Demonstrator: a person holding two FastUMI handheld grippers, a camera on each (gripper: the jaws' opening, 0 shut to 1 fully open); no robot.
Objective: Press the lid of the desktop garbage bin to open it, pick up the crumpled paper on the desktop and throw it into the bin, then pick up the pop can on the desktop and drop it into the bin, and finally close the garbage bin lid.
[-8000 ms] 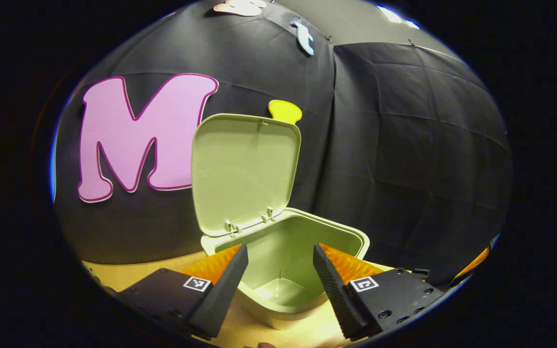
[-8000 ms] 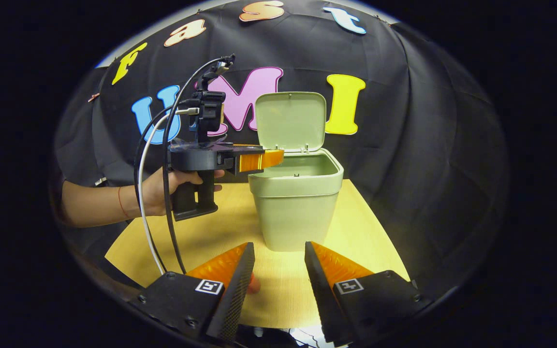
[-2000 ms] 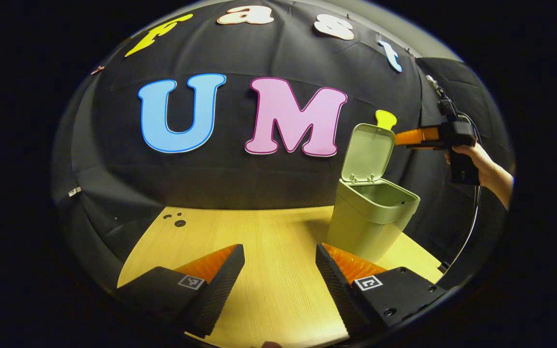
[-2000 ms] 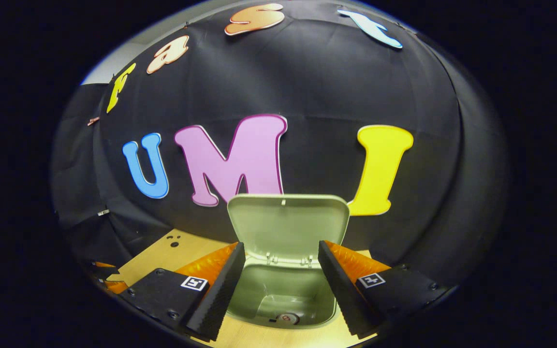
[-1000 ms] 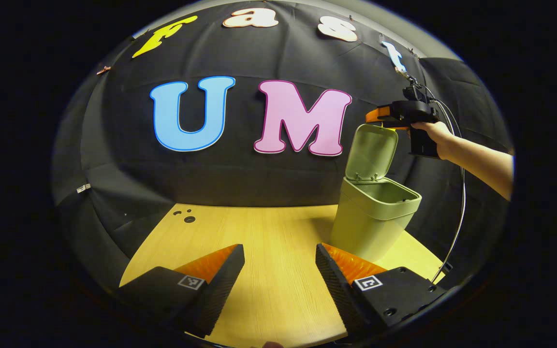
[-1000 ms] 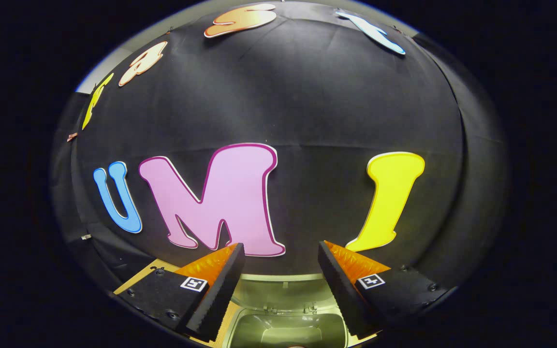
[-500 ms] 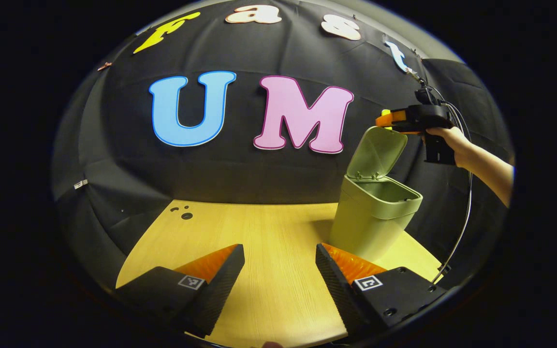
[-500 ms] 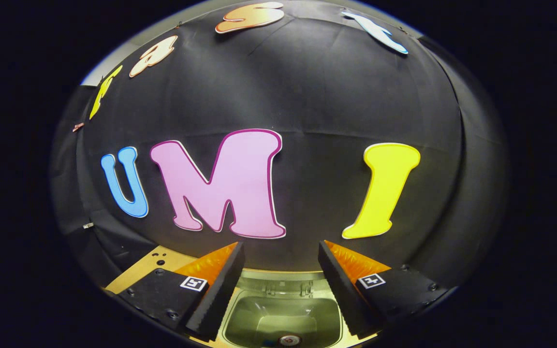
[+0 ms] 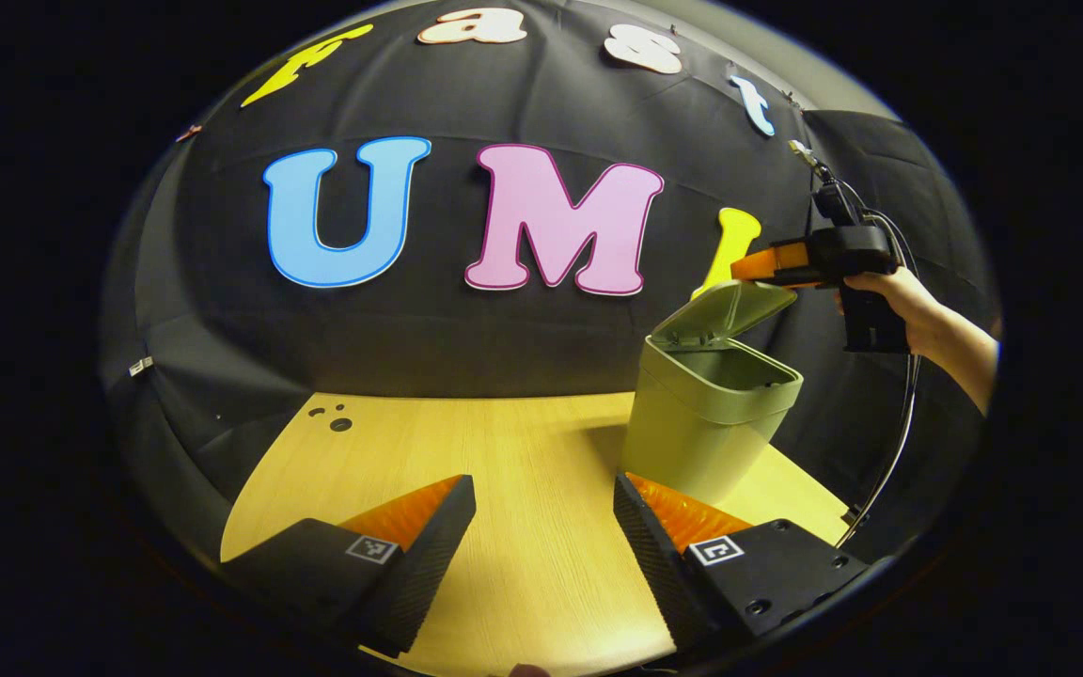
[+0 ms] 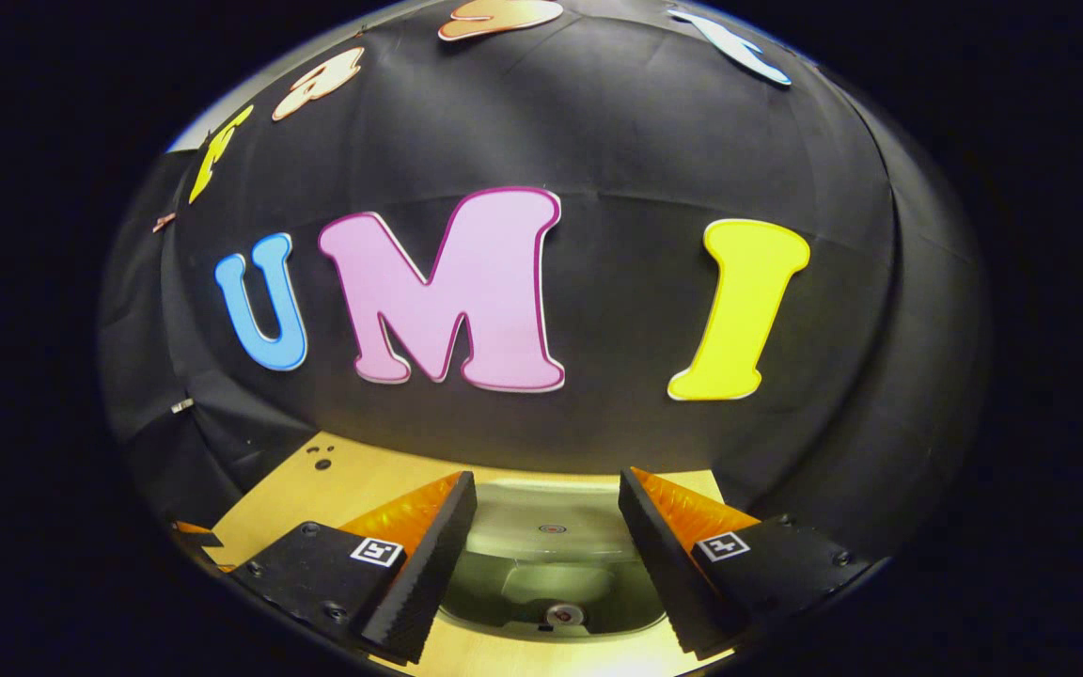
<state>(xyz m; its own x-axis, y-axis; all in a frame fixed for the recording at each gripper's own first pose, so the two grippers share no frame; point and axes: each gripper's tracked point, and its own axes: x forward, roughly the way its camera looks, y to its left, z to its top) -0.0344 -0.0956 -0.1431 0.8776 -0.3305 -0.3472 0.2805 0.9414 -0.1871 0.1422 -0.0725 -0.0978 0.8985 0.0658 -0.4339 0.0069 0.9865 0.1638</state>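
The pale green bin [image 9: 706,423] stands on the right part of the wooden table [image 9: 494,451]. Its lid [image 9: 725,310] is tilted about halfway down over the mouth. My right gripper [image 9: 750,266], held by a hand [image 9: 899,296], rests against the lid's raised edge. In the right gripper view that gripper [image 10: 546,555] is open and empty, directly above the slanting lid [image 10: 551,512]. Under the lid, the top of the pop can [image 10: 562,615] shows inside the bin. My left gripper [image 9: 541,555] hovers open and empty over the table's near side, left of the bin.
A cable [image 9: 889,461] hangs from the right gripper down past the table's right edge. Small dark holes [image 9: 335,418] mark the table's far left corner. The black cloth wall stands close behind the bin.
The lid has swung from upright down to about half shut, with the right gripper moving forward and down against it. The left gripper has hardly moved.
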